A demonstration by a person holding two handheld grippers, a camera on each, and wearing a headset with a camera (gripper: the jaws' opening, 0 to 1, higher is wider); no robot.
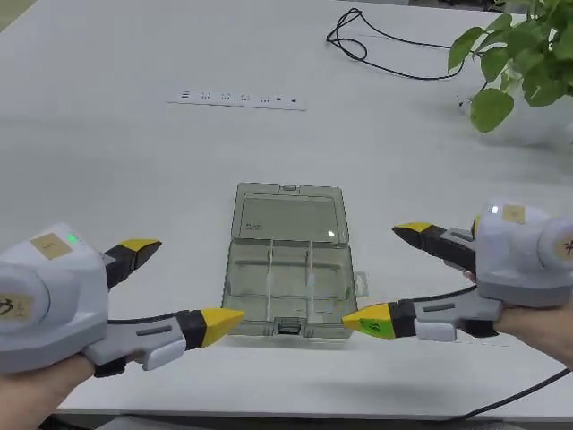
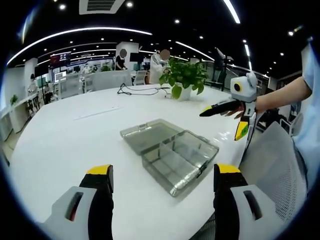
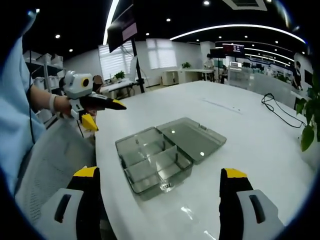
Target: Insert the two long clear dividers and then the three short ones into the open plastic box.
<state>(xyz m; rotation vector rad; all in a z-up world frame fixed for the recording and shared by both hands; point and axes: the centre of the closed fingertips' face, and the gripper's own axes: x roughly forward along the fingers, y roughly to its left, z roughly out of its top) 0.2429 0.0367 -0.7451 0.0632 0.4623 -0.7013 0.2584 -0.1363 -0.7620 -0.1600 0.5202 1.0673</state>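
An open clear plastic box [image 1: 288, 296] lies on the white table near its front edge, its lid [image 1: 289, 213] folded flat away from me. Clear dividers stand inside the box tray [image 3: 150, 161], splitting it into compartments. My left gripper [image 1: 179, 282] hovers left of the box, open and holding nothing. My right gripper [image 1: 394, 276] hovers right of it, open and holding nothing too. The box [image 2: 174, 156] sits ahead of the left jaws, with the right gripper [image 2: 227, 117] beyond it. The left gripper [image 3: 102, 111] appears past the box in the right gripper view.
A white power strip [image 1: 237, 98] lies far back on the table. A black cable [image 1: 376, 45] loops at the back right beside a potted plant [image 1: 519, 54]. The table's front edge [image 1: 295, 414] runs just below the grippers. People stand far off in the office.
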